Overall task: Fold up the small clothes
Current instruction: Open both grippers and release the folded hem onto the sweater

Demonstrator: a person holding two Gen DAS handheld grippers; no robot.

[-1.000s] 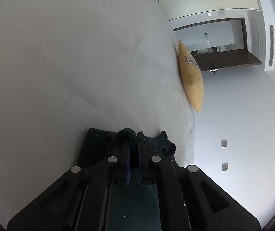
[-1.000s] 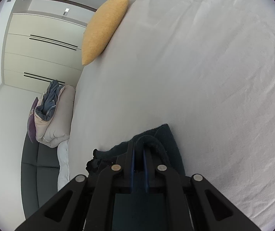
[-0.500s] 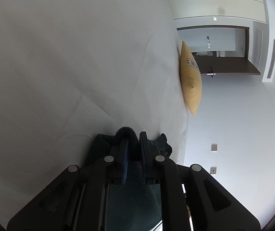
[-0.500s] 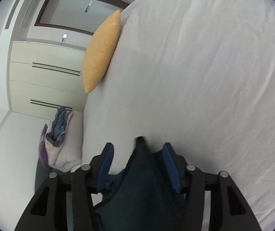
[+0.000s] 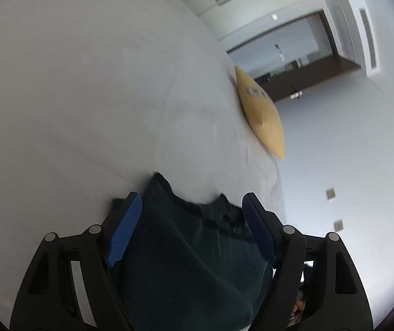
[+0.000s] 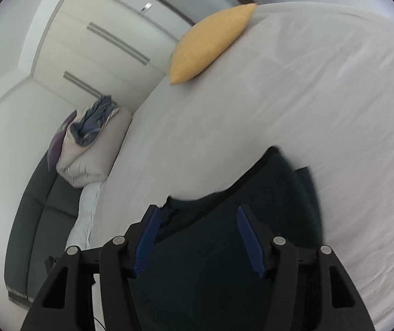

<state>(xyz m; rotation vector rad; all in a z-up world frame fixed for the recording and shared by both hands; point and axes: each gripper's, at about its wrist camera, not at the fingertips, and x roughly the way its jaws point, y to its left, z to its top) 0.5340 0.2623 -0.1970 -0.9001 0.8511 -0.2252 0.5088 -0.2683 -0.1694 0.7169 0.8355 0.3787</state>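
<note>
white bed sheet (image 6: 293, 96) fills most of both views, with a yellow pillow (image 6: 210, 41) at its far edge. dark green garment (image 6: 224, 248) lies on it, near. left gripper (image 5: 192, 201) jaws are opening, cloth loose between; right gripper (image 6: 197, 212) jaws spread, not pinching.

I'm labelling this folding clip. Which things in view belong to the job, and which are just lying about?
Part of the job:
- dark garment, lying on the bed sheet
- left gripper, jaws opening, garment between them
- right gripper, open

Just lying about:
- yellow cushion
- bundled bedding
- grey sofa
- wardrobe
</note>
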